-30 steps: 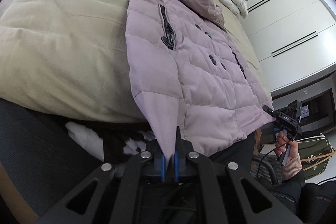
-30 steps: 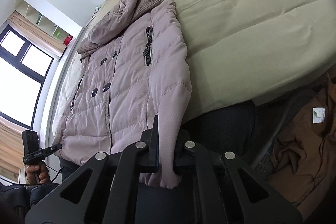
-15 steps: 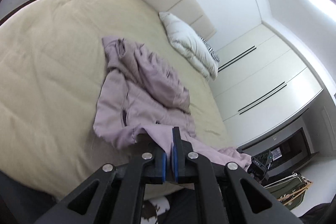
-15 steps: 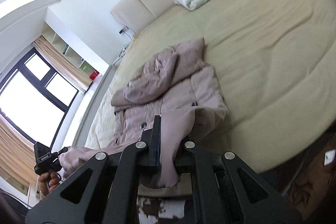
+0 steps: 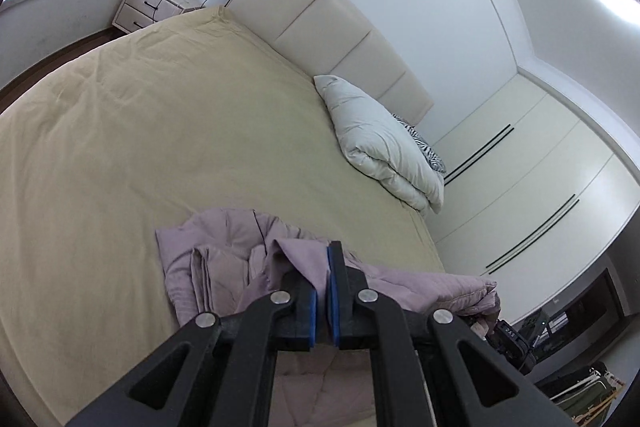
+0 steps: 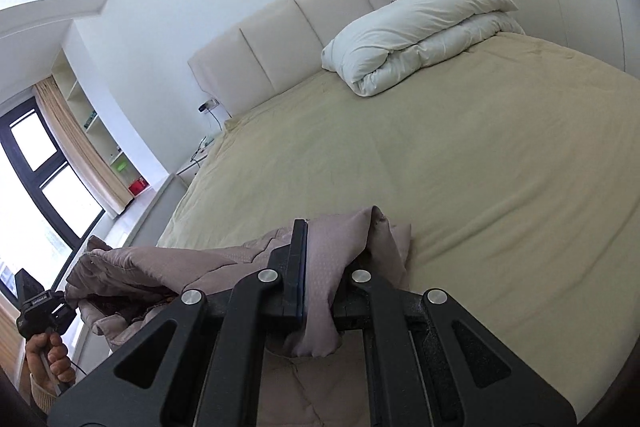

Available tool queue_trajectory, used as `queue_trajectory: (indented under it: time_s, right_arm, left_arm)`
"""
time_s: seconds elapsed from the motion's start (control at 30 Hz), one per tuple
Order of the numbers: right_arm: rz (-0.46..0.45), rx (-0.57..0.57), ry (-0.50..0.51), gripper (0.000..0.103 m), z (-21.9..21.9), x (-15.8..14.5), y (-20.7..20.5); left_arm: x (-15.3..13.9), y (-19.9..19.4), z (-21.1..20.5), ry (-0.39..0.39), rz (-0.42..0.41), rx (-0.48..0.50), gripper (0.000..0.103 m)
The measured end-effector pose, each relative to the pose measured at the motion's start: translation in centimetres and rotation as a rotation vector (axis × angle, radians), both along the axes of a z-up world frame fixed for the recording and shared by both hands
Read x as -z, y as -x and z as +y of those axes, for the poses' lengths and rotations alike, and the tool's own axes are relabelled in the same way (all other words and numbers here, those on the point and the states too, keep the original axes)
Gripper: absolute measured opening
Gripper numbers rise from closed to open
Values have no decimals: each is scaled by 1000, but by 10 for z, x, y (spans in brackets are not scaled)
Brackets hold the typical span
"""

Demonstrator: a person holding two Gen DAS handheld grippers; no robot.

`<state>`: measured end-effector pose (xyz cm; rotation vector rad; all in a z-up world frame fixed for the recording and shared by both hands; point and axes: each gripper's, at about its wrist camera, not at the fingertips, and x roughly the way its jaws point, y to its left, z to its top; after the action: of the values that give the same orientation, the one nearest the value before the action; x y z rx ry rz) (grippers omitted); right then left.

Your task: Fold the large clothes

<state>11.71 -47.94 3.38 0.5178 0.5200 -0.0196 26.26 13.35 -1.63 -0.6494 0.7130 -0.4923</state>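
Note:
A mauve quilted jacket (image 5: 224,263) lies bunched at the near edge of a beige bed (image 5: 160,131). My left gripper (image 5: 322,267) is shut on a fold of the jacket's fabric, held above the rest of it. In the right wrist view the jacket (image 6: 168,263) drapes between both grippers. My right gripper (image 6: 324,251) is shut on its other lower corner, and fabric hangs down between the fingers. The left gripper (image 6: 44,311) shows at the far left in a hand, with jacket fabric at its tip.
A folded white duvet (image 5: 384,143) and a zebra-print pillow (image 5: 428,151) lie by the padded headboard (image 5: 332,27). A nightstand (image 5: 156,1) stands left of the bed, white wardrobes (image 5: 532,187) on the right, and a window (image 6: 36,179) on the far left.
Both grippers have lifted the jacket's lower end and carried it up over the body. The flat jacket is now bunched and folded, and the views tilt up toward the headboard.

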Motion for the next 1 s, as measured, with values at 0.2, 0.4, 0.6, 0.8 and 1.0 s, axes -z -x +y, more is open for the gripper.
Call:
queue_trajectory:
  time_s: [0.2,0.4,0.6,0.8,1.0]
  right_arm:
    - [90,16,80,6,4,42,-130]
    - [200,66,19,8,-10,125,-203]
    - [233,16,-104,14,-21,165,-226]
    - [83,26,-204,71,-28,123,-182]
    - [194,-182,102,69,61,87,-182]
  left_arm:
    - [48,-88,-11,-63,87,-59,6]
    - [114,-143,-24,-110,215,-101,11]
    - [105,-129,-28,-146,172,-113,29]
    - [42,-74,-37,-251,-45,-178,50]
    - [33,-54,-116,-503,-144,-30,50]
